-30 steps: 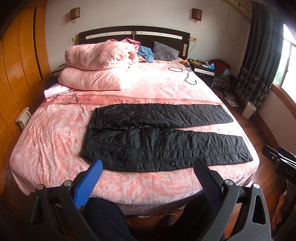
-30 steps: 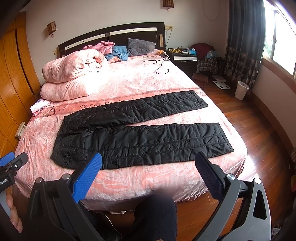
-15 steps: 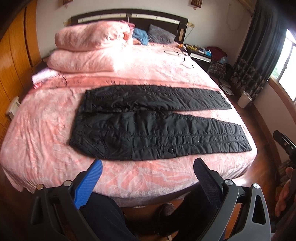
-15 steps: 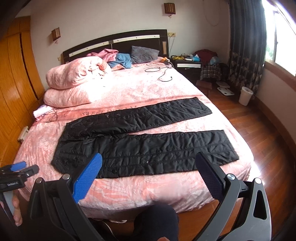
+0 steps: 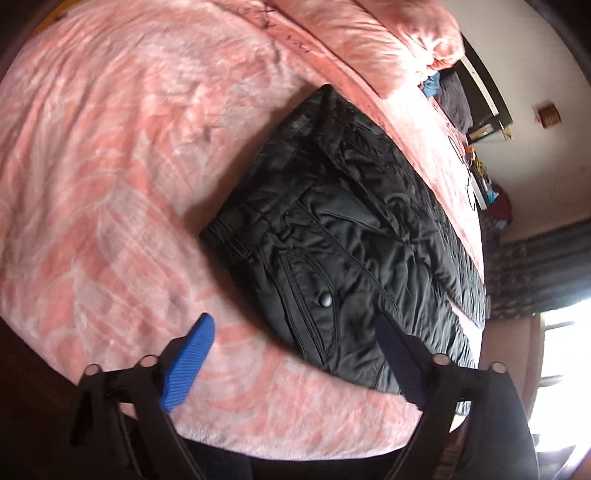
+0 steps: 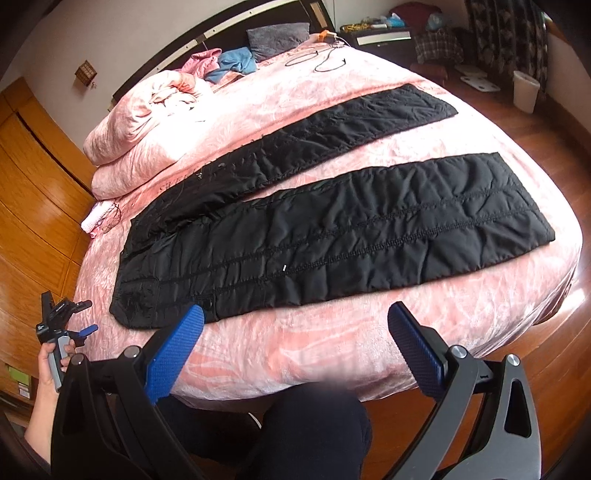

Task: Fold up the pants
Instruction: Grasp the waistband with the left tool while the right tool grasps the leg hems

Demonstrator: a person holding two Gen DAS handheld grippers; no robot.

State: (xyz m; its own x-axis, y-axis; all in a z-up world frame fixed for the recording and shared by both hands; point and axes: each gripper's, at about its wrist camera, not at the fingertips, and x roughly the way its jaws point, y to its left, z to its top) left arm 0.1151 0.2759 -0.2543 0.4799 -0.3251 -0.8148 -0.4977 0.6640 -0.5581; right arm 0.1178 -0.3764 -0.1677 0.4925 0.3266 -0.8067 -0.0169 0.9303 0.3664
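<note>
- Up close, left claw [image 5: 295, 354] at the bottom of the left wrist view: spread wide, nothing between the fingers, hovering over the near edge of the bed [image 5: 92, 184].
- Just past it, the waist end of the black pants [image 5: 332, 240], filling the centre of that view; pocket snap [image 5: 327, 302] between the two fingers in the picture, waistband toward centre left.
- Right claw [image 6: 295, 350] at the bottom of the right wrist view: likewise wide open and empty, poised above the bed's front edge, apart from the fabric.
- Beyond it, pants [image 6: 351, 236] flat on the pink bedspread, waist at lower left, two legs running apart toward the right of the frame, near leg across the middle, far leg higher up.
- Lower left of the right wrist view: left hand [image 6: 48, 362] gripping the handle of the other claw, near the bed's corner.
- Upper left: rolled pink quilt [image 6: 140, 122] on pillows.
- Top centre: dark headboard [image 6: 221, 33], grey cushion [image 6: 277, 37], blue garment [image 6: 236, 64].
- Upper right: white bin [image 6: 524, 90] on the wooden floor [image 6: 554, 140].
</note>
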